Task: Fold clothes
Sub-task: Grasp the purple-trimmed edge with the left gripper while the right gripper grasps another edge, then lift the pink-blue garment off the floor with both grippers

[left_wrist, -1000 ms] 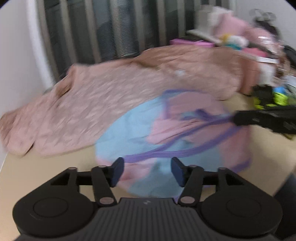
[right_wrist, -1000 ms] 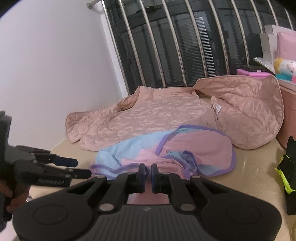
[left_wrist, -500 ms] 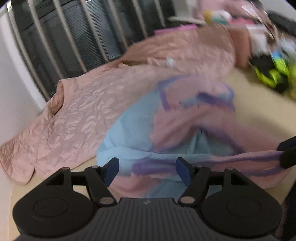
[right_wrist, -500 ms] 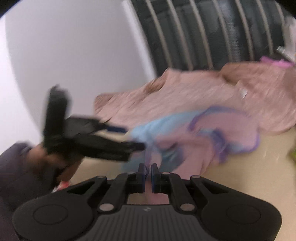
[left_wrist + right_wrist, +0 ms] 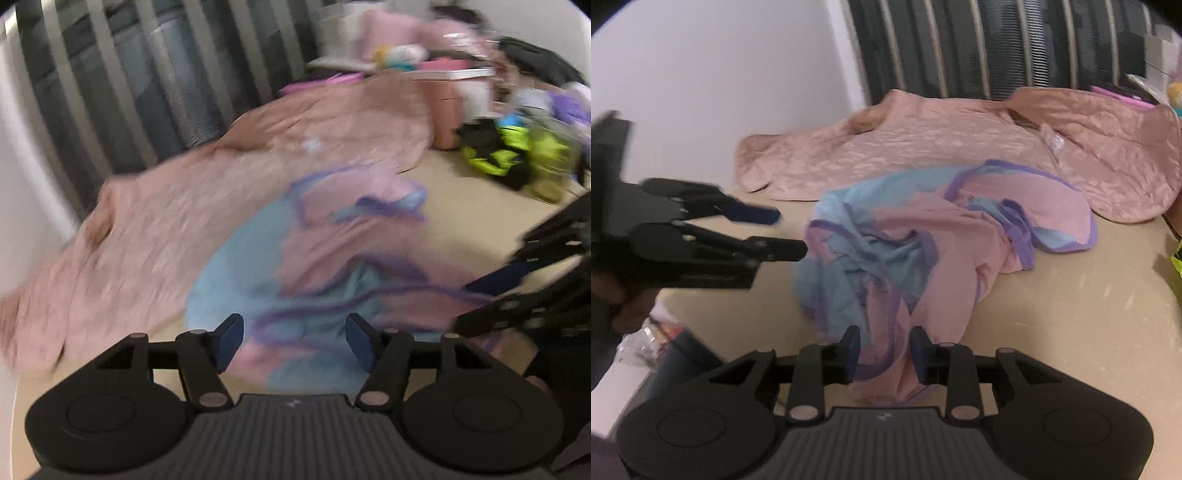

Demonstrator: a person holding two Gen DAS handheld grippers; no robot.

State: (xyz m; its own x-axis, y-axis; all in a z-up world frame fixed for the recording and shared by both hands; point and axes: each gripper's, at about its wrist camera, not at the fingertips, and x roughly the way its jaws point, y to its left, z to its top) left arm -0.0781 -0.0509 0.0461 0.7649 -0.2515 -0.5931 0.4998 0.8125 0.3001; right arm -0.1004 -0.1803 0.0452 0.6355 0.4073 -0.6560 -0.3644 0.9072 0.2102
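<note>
A crumpled pink and light-blue garment with purple trim (image 5: 332, 258) (image 5: 923, 251) lies on the beige table (image 5: 1071, 314). My left gripper (image 5: 294, 341) is open just above the garment's near edge, with nothing between its fingers. In the right wrist view the left gripper (image 5: 783, 232) hovers at the garment's left side. My right gripper (image 5: 885, 350) is open, and the garment's purple-trimmed hem lies loose between its fingers. The left wrist view shows the right gripper (image 5: 465, 306) open at the garment's right edge. Both views are motion-blurred.
A large pink quilted cover (image 5: 942, 144) (image 5: 184, 206) is spread behind the garment, below a barred window (image 5: 997, 40). Black and neon-yellow clothes (image 5: 509, 155) and a pink box (image 5: 447, 118) sit at the right. A dark container (image 5: 683, 365) stands off the table's left edge.
My right gripper, shut on the garment's hem before, has opened and let it go. The garment has been dragged toward me and bunched up. The left gripper stayed open.
</note>
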